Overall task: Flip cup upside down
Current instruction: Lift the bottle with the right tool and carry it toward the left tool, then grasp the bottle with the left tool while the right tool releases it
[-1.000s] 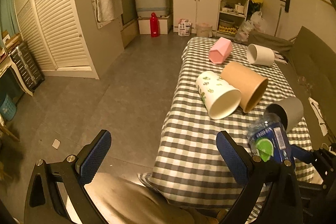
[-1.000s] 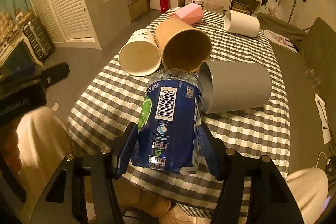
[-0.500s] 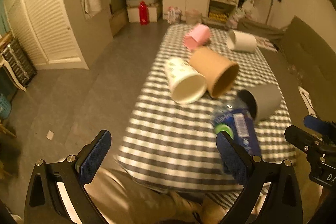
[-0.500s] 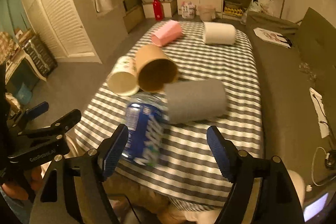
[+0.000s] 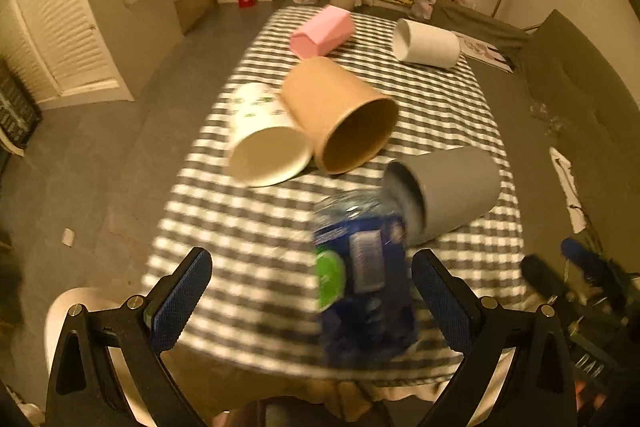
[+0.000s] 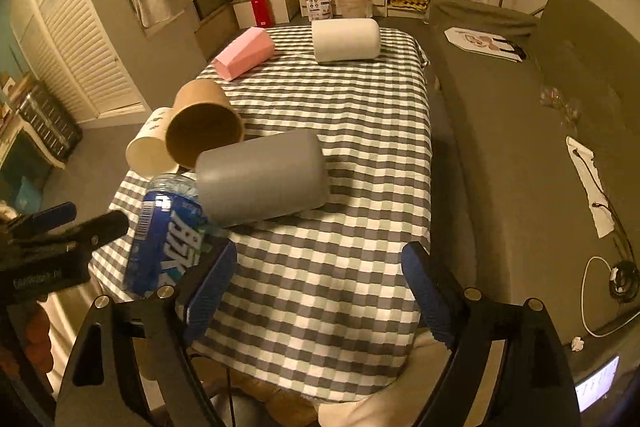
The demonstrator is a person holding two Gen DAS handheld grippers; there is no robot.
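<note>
A clear plastic bottle-cup with a blue label [image 5: 362,279] [image 6: 168,239] stands near the front edge of the checked tablecloth [image 5: 248,235], its rounded clear end up. It is blurred in the left wrist view. There it shows between the fingers of my open left gripper [image 5: 312,301], close to the right finger, with no pad touching it. My right gripper [image 6: 318,287] is open and empty, and the bottle-cup lies just left of its left finger. A grey cup [image 5: 448,191] [image 6: 260,179] lies on its side right behind the bottle-cup.
A brown cup [image 5: 340,115], a white leaf-print cup [image 5: 264,143], a pink cup [image 5: 322,31] and a white cup [image 5: 426,43] all lie on their sides further back. A dark sofa [image 6: 520,147] runs along the table's right side. Bare floor [image 5: 100,155] lies to the left.
My right gripper opened, let go of the blue bottle-cup and drew back to the right. The bottle-cup now stands on the cloth, and my left gripper has swung right until it frames it.
</note>
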